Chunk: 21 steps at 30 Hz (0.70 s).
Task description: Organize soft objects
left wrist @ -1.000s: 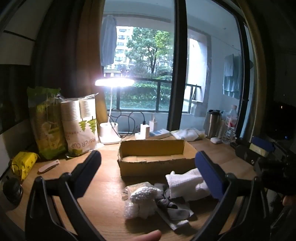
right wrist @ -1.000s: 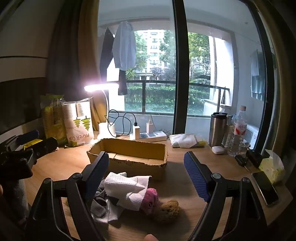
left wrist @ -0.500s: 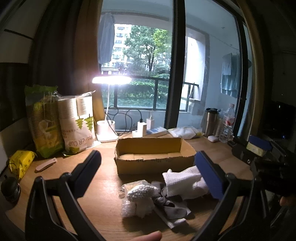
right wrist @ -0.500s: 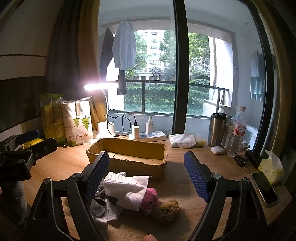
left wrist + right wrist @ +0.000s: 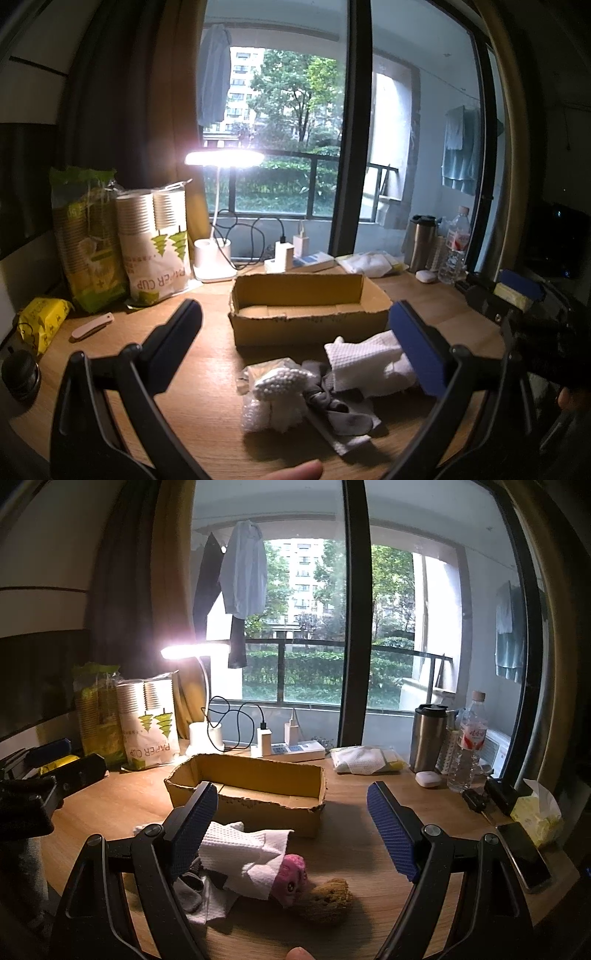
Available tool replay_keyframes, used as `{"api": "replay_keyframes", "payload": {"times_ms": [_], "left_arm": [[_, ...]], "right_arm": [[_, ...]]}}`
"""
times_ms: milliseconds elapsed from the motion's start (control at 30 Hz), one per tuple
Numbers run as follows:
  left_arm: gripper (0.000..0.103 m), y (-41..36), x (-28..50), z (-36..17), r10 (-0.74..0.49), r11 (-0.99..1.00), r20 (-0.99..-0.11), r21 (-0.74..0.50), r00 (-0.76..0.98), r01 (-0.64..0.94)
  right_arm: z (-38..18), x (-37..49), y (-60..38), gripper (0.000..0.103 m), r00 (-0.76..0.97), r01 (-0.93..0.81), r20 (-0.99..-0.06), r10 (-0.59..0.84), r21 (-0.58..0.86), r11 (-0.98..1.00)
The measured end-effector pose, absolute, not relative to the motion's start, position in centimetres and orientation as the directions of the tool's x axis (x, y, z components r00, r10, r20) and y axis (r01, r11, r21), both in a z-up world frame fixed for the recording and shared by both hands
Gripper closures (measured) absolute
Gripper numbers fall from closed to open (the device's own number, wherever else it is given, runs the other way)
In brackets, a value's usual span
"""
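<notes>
One cluttered wooden desk, windowside.

The tabletop is warm light-brown wood grain. The cardboard box is plain tan. The folded cloth is white with a waffle texture; the sock is grey. The plush toy is pink, the sponge beside it golden brown. The bubble wrap bundle is clear-white and bobbled. Both gripper sets carry blue dimpled pads on black arms. The paper cup bag is white with green trees.
</notes>
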<state>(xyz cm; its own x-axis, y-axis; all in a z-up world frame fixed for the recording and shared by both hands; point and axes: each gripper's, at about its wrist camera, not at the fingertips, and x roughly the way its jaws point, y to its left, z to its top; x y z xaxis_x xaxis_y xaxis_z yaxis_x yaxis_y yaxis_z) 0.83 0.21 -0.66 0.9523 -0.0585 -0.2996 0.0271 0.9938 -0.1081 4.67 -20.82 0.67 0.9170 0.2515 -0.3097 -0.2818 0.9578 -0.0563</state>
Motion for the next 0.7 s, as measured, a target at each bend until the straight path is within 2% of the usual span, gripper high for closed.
{"api": "replay_keyframes", "payload": {"times_ms": [700], "left_arm": [[0.001,0.4,0.61,-0.27,-0.055,0.992,-0.282,-0.122,0.958,0.021]], "right_arm": [[0.75,4.63,-20.96,0.017,0.917,-0.276,-0.314,0.245,-0.057,0.959]]}}
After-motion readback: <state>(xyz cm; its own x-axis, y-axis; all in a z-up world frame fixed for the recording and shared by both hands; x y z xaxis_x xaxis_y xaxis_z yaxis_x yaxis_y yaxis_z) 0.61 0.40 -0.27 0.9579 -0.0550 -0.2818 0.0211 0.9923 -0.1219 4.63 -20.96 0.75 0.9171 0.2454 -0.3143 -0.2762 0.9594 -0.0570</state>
